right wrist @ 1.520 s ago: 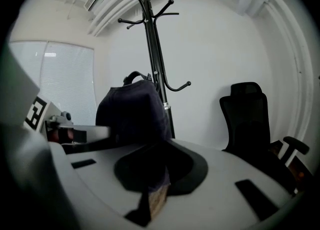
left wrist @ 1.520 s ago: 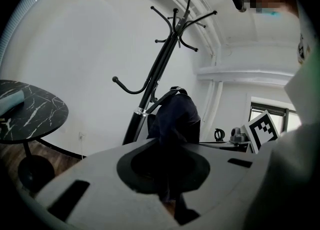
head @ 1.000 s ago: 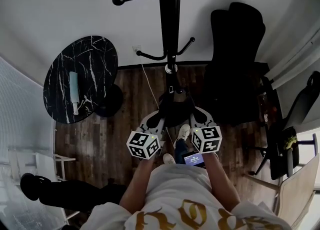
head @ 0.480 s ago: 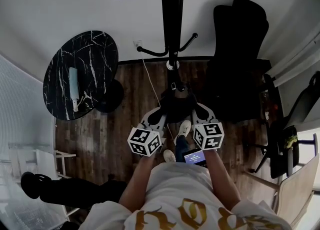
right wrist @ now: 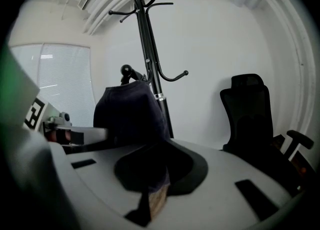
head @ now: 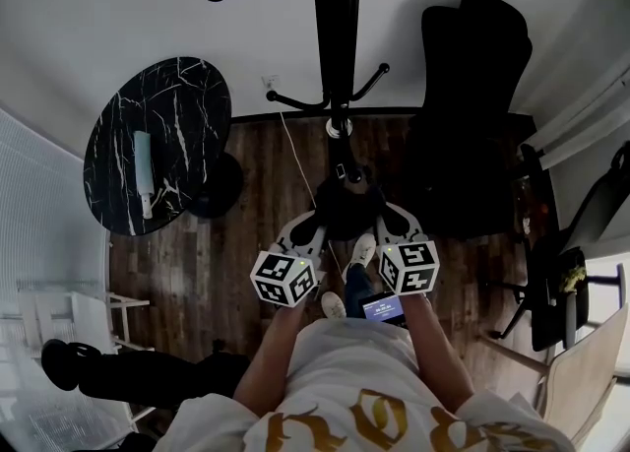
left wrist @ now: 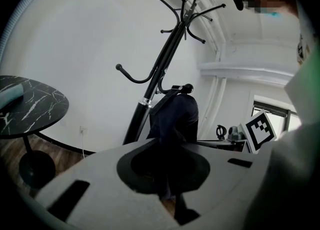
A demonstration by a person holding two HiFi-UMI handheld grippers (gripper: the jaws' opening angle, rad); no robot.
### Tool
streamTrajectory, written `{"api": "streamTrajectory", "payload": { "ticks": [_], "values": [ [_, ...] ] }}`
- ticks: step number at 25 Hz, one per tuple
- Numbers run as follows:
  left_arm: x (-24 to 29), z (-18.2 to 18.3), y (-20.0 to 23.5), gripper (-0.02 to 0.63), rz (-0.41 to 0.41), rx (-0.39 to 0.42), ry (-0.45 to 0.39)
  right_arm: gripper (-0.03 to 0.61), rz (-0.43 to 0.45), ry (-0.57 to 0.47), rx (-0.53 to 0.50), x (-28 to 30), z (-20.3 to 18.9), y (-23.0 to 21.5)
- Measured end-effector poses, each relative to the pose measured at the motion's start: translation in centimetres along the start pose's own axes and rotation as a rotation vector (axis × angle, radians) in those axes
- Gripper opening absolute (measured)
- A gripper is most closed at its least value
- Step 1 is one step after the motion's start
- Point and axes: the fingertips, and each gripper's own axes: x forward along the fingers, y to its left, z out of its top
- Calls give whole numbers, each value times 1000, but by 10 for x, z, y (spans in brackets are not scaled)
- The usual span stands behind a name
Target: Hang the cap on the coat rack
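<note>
Both your tools are clamped shut on the dark cap (head: 345, 212) — the left tool (head: 313, 227) on its left edge, the right tool (head: 382, 224) on its right. You hold it low in front of you, near the foot of the coat rack (head: 333, 56). Wood floor (head: 197, 273) lies all round. On your left stands the round black marbled surface (head: 197, 86) with a pale tube (head: 144, 166) on it. A black office chair (head: 472, 96) crowds the rack's right side. Bare floor lies between surface and rack — the white wall (head: 118, 7) closes in behind.

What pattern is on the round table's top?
The table top is black with white marble veins, clearest in the head view.
</note>
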Motion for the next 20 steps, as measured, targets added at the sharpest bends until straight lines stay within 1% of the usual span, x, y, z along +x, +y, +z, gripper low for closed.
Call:
{"api": "streamTrajectory", "payload": {
  "ticks": [7, 20],
  "values": [
    [8, -3, 4, 27, 8, -8, 7, 23, 4, 0, 12, 3, 3, -6],
    [20, -4, 16, 27, 31, -17, -8, 23, 25, -3, 17, 15, 4, -11]
  ]
}}
